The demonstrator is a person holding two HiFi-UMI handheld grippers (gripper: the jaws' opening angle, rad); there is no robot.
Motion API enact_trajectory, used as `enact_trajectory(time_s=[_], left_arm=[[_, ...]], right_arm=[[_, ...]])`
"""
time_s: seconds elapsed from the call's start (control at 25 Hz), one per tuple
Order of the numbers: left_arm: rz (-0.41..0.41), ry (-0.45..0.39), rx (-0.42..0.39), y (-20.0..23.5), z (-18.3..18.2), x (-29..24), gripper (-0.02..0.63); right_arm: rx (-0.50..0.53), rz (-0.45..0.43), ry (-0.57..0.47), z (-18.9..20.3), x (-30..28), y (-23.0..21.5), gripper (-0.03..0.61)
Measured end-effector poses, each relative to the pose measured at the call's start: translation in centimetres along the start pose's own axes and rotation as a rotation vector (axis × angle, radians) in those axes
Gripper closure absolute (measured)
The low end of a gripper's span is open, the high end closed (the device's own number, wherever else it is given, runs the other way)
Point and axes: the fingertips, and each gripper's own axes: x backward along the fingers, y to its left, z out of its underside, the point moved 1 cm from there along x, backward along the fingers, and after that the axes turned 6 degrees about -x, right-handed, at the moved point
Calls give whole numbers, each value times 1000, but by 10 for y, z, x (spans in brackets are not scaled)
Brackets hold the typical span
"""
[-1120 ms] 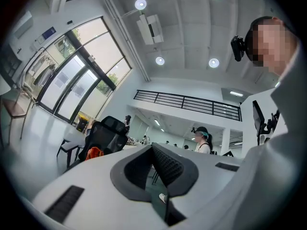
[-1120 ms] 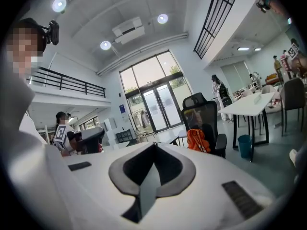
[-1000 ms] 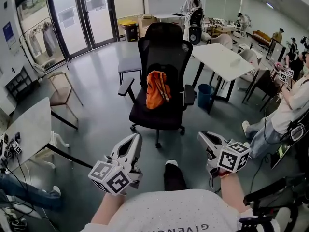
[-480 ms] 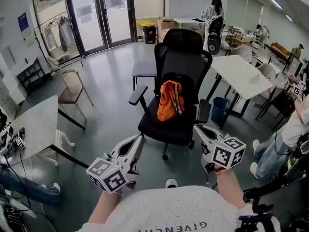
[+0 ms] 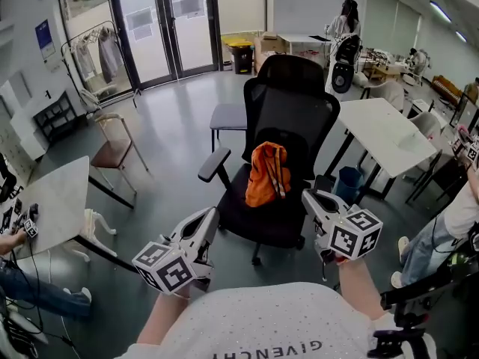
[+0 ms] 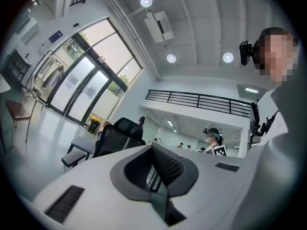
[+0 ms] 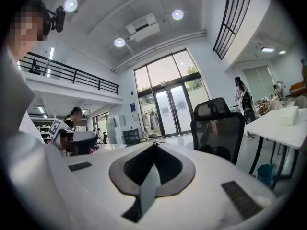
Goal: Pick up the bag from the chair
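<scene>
In the middle of the head view, the bag (image 5: 269, 174) is bright orange with greyish striped straps, and the chair (image 5: 290, 107) is black. The left gripper (image 5: 211, 215) and right gripper (image 5: 310, 197) are pale grey with dark pads, each with a cube of black-and-white square markers. At right, the table (image 5: 378, 126) is white and the bin (image 5: 349, 179) blue. The floor (image 5: 172, 126) is glossy grey. At the bottom, the shirt (image 5: 262, 320) is white with fine dark speckles.

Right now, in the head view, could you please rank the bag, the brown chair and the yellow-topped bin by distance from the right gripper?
From the right gripper:
1. Bag, just ahead, slightly left.
2. Brown chair, well off to the left.
3. Yellow-topped bin, far back, centre.
</scene>
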Motion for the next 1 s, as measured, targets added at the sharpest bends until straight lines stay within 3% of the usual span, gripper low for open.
enact_trajectory(time_s=[0.24, 0.64, 1.0], left_arm=[[-16, -14, -3, 12, 0, -43, 615], [-59, 43, -26, 36, 27, -95, 615], [-49, 50, 91, 73, 38, -136, 615]], right_arm=[[-5, 48, 63, -3, -24, -51, 578], [-93, -22, 84, 18, -49, -100, 578], [-141, 25, 174, 51, -82, -143, 578]])
